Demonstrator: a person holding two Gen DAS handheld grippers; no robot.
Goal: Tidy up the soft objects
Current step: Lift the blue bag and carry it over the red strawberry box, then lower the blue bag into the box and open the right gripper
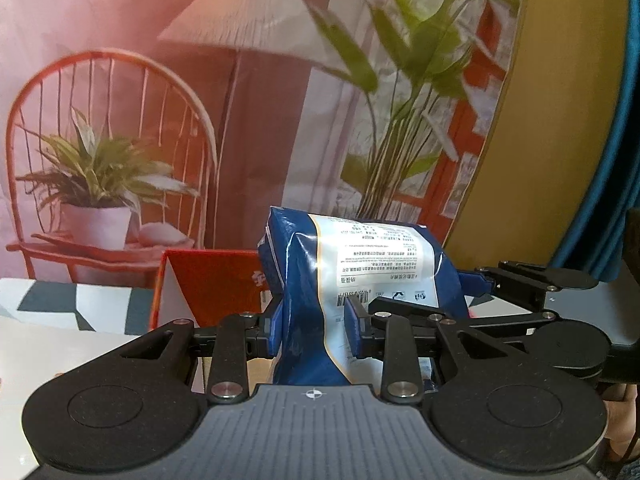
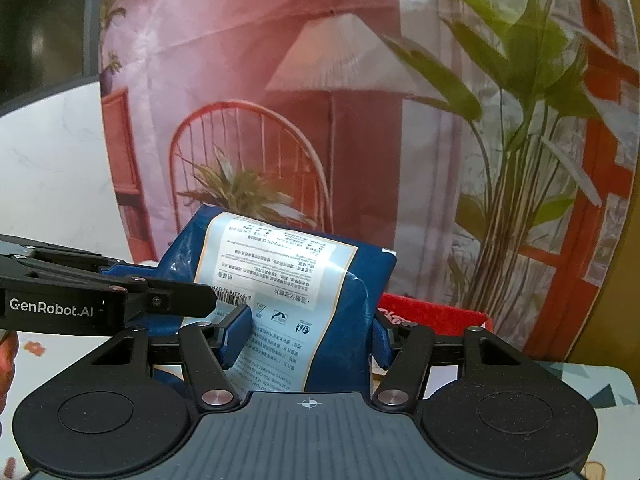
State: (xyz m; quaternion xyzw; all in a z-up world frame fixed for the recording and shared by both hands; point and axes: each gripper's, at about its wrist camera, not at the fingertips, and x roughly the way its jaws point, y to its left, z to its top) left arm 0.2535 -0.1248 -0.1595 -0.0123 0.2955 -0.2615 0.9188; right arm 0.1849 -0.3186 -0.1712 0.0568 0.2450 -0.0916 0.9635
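A soft blue packet with a white printed label (image 1: 360, 264) is held up between both grippers, above a red box (image 1: 212, 284). My left gripper (image 1: 316, 320) is shut on the packet's left part, its blue pads pressing the film. My right gripper (image 2: 308, 336) is shut on the same packet (image 2: 288, 280), and it shows in the left wrist view at the right (image 1: 520, 284). The left gripper's arm crosses the right wrist view at the left (image 2: 108, 300). The red box's rim shows behind the packet (image 2: 432, 312).
A printed backdrop with a lamp, a red chair and plants (image 1: 240, 100) hangs close behind. A patterned tablecloth (image 1: 60, 304) covers the table. A yellow panel (image 1: 552, 120) and blue cloth (image 1: 624, 160) stand at the right.
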